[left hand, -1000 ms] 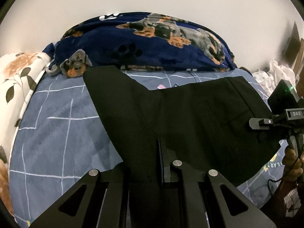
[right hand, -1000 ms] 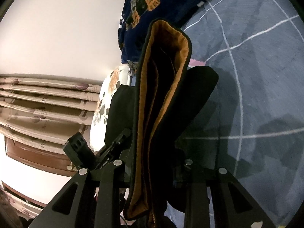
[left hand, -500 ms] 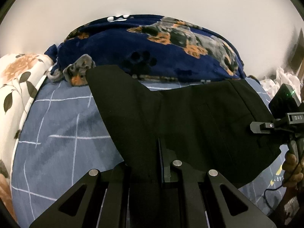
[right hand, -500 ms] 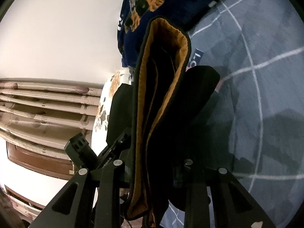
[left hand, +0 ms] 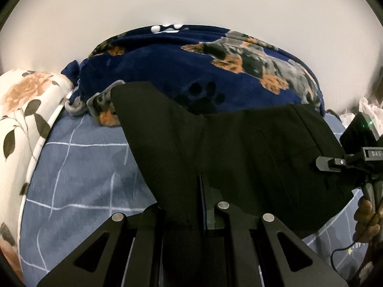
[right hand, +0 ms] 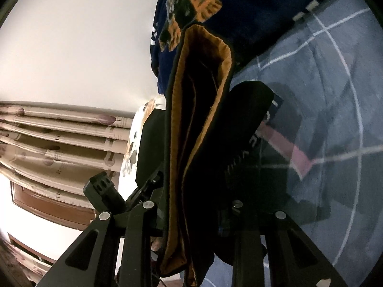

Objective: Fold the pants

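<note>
The black pants [left hand: 239,148] hang stretched between both grippers above the blue checked bed sheet [left hand: 83,167]. My left gripper [left hand: 189,205] is shut on their near edge. My right gripper [right hand: 194,205] is shut on the waistband, whose orange-brown lining [right hand: 203,95] faces the right wrist camera. The right gripper also shows at the right edge of the left wrist view [left hand: 347,162], and the left gripper shows in the right wrist view [right hand: 105,191]. A pant leg corner [left hand: 134,95] points toward the back left.
A navy dog-print blanket [left hand: 191,59] is heaped at the far end of the bed against a white wall. A floral pillow [left hand: 21,110] lies on the left. White cloth [left hand: 368,110] sits at the far right. A ribbed curtain [right hand: 59,143] shows beside the bed.
Both grippers have carried the pants farther toward the dog-print blanket, which now looms larger; the pant leg corner now overlaps the blanket's edge. Both grips are unchanged.
</note>
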The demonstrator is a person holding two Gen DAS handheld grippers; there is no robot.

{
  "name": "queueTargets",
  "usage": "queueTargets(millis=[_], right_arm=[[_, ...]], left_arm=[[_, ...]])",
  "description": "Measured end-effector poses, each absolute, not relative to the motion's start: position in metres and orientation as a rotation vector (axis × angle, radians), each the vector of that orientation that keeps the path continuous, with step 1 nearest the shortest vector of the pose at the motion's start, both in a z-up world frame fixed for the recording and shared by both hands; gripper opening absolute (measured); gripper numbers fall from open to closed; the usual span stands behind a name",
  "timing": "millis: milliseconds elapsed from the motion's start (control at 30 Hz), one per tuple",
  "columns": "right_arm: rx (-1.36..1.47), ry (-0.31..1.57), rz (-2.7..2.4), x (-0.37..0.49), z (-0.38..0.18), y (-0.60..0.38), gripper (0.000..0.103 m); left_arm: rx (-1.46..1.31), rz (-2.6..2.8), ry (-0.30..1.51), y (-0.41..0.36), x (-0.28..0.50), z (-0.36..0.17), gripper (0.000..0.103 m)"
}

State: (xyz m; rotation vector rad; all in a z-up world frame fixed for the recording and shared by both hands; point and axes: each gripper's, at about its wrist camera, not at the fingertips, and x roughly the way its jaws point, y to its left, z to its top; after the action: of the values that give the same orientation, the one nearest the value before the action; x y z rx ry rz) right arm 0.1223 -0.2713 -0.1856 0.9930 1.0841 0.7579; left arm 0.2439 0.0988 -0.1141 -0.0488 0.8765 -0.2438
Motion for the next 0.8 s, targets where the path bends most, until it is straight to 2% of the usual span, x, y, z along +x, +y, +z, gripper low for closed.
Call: queueTargets(millis=[800], right_arm=[[0.950, 1.066, 0.765, 0.133, -0.186, -0.283, 0.026]], left_arm=[[-0.058, -0.194, 0.867, 0.114, 0.289, -0.131, 0.010]])
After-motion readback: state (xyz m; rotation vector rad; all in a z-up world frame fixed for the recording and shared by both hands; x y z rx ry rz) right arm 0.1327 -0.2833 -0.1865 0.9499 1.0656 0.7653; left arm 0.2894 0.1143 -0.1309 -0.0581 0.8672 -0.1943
